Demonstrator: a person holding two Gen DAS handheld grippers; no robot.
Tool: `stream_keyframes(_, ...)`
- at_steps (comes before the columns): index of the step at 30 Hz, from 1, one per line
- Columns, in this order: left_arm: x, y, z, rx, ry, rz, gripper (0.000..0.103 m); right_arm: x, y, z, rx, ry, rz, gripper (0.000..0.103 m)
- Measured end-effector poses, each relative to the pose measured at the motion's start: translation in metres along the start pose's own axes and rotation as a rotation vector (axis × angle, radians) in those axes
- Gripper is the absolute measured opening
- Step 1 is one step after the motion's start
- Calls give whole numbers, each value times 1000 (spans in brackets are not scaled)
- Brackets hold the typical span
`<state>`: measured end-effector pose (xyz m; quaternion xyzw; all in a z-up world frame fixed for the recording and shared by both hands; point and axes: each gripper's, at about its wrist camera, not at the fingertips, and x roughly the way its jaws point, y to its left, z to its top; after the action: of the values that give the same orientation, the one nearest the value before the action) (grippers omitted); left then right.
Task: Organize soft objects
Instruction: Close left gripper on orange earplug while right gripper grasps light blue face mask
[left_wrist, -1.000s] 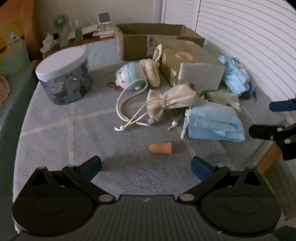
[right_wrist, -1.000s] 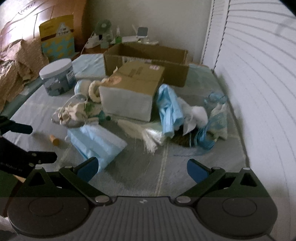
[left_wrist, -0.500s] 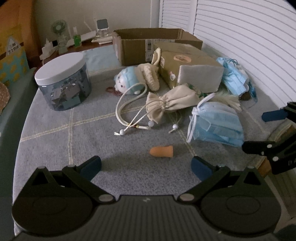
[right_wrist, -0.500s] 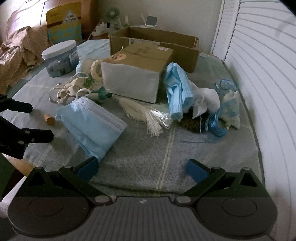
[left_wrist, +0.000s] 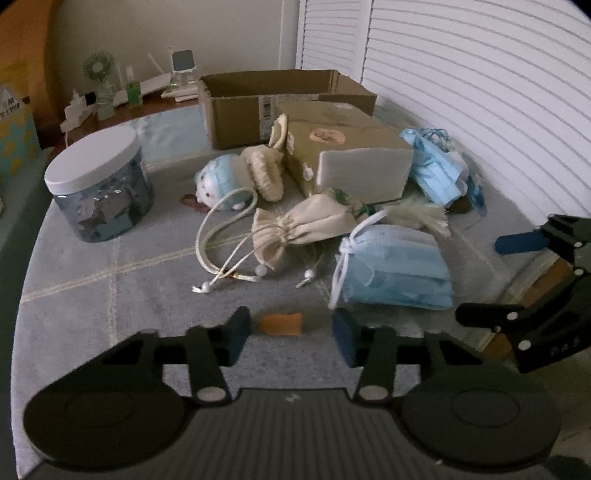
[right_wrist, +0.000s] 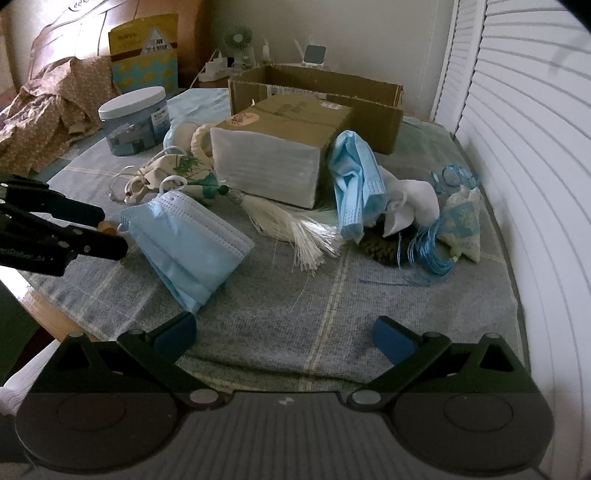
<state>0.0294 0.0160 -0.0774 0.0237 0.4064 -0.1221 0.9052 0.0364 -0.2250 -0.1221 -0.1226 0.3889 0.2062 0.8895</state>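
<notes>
The left gripper, wide a second ago, is closing around the orange foam earplug lying between its pads, not yet pinched. The right gripper is hanging wide, empty, masks ahead. First pickup looks underway.

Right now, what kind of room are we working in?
Probably a bedroom at home: a crumpled brown quilt lies at the far left, white louvered shutters line the right side, and a small fan and chargers sit on a side table behind the cardboard box.
</notes>
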Motion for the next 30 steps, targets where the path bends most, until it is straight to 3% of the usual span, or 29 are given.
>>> stream_keyframes(3, -2, -2, -1, 4, 1, 5, 33, 0, 0, -1, -3, -11, 2, 103)
stream_keyframes(9, -2, -2, -2, 14, -5, 17, 28, -1, 0, -2, 0, -13, -1, 103)
stream_keyframes(30, -4, 6, -5, 23, -26, -3, 27, 11, 47, 39, -209, -57, 99, 102)
